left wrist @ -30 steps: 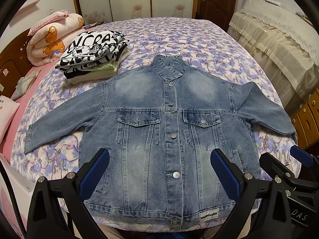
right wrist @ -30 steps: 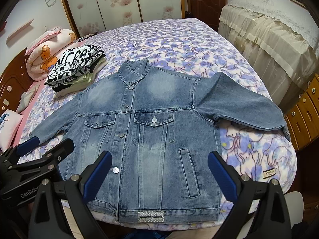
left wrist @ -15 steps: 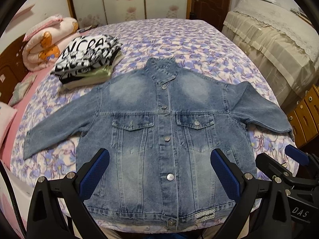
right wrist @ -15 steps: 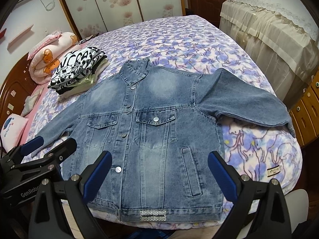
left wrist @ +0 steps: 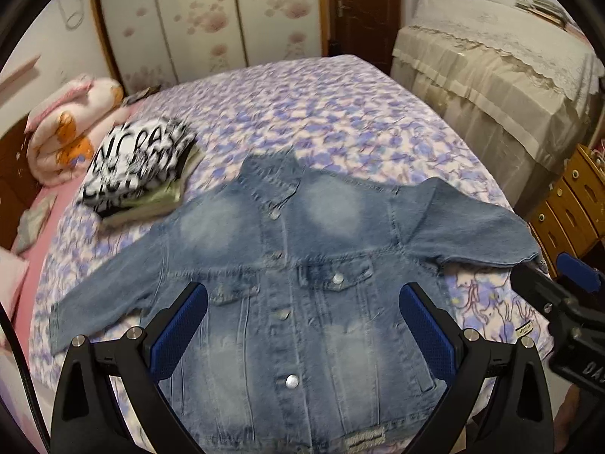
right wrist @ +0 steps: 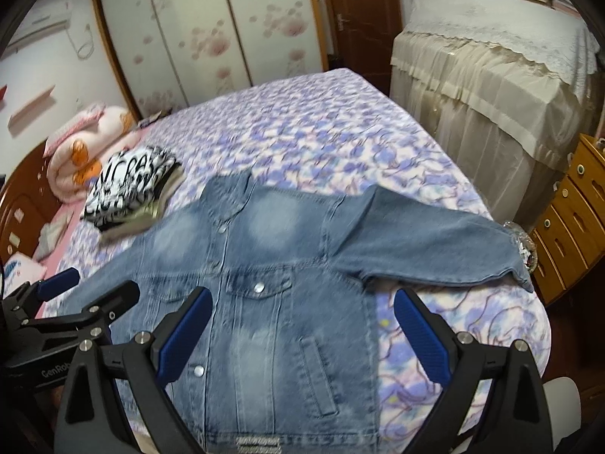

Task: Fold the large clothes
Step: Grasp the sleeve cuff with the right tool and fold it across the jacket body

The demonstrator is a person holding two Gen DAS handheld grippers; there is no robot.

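A faded blue denim jacket [left wrist: 295, 283] lies flat and buttoned on the bed, front up, collar away from me and both sleeves spread out; the right wrist view shows the denim jacket [right wrist: 272, 295] too. My left gripper [left wrist: 302, 329] hovers open above the jacket's lower front, nothing between its blue pads. My right gripper [right wrist: 302, 329] is also open, above the jacket's right side near the slanted pocket. Each gripper shows in the other's view: the right gripper [left wrist: 567, 302] at the right edge, the left gripper [right wrist: 68, 302] at the left edge.
The bed [left wrist: 321, 113] has a purple floral cover. A stack of folded clothes [left wrist: 136, 170] with a black-and-white top sits beyond the jacket's left shoulder. Pink bedding [left wrist: 64, 132] lies by the headboard. A draped cabinet [left wrist: 491, 87] and wooden drawers [left wrist: 567, 204] stand on the right.
Both grippers have risen and tilted so the jacket sits lower in view and more of the room shows. The jacket has not moved. Both grippers stay open.
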